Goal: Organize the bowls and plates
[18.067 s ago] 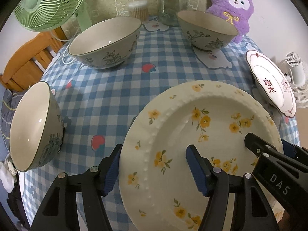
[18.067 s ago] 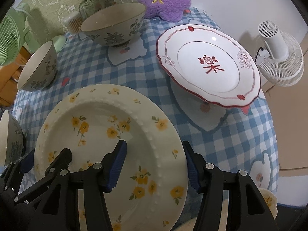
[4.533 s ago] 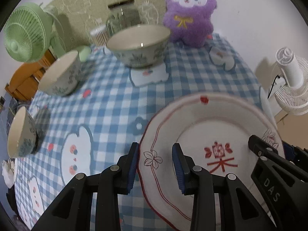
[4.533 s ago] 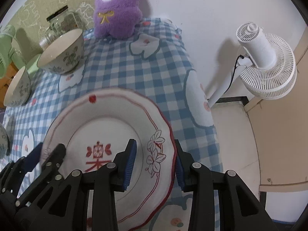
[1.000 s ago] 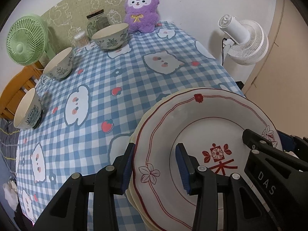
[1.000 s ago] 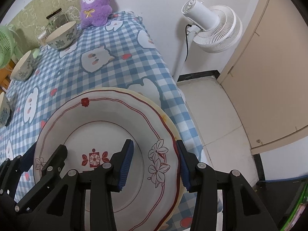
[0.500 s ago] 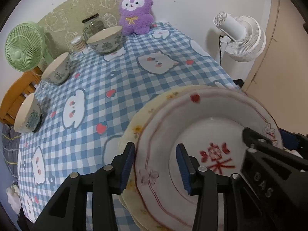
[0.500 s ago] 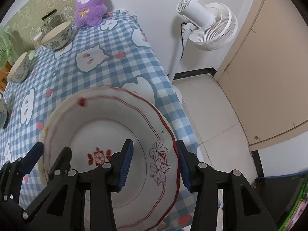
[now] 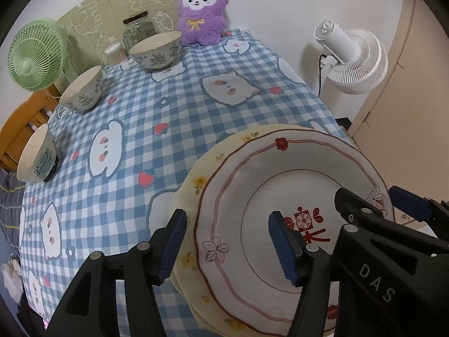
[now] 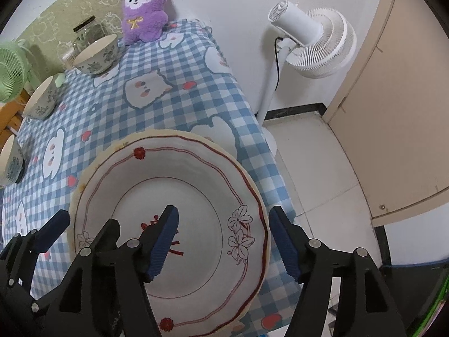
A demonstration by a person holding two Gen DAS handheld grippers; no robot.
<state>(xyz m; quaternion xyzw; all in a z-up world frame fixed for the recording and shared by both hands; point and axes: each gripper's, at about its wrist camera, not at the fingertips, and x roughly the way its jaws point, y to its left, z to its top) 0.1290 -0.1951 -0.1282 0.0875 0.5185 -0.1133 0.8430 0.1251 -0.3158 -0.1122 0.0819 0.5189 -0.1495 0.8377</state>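
A white plate with a red rim (image 9: 280,185) (image 10: 174,196) lies on top of a cream plate with yellow flowers (image 9: 193,182) (image 10: 196,136), at the near right corner of the table. My left gripper (image 9: 226,233) straddles the top plate's left rim. Its jaws are opening and the pads stand clear of the rim. My right gripper (image 10: 223,224) straddles the right rim the same way, jaws opening, pads off the plate. Three flower-patterned bowls (image 9: 157,49) (image 9: 82,92) (image 9: 35,154) stand apart along the far and left sides.
The table has a blue checked cloth (image 9: 174,106). At its far end are a purple plush toy (image 9: 200,11), a glass jar (image 9: 139,29) and a green fan (image 9: 33,56). A white standing fan (image 10: 311,39) and a beige door (image 10: 398,106) are off the right edge.
Both grippers' jaws have widened off the red-rimmed plate's rim. The plate, gripped a second ago, has settled onto the yellow-flowered plate. The hands have hardly moved.
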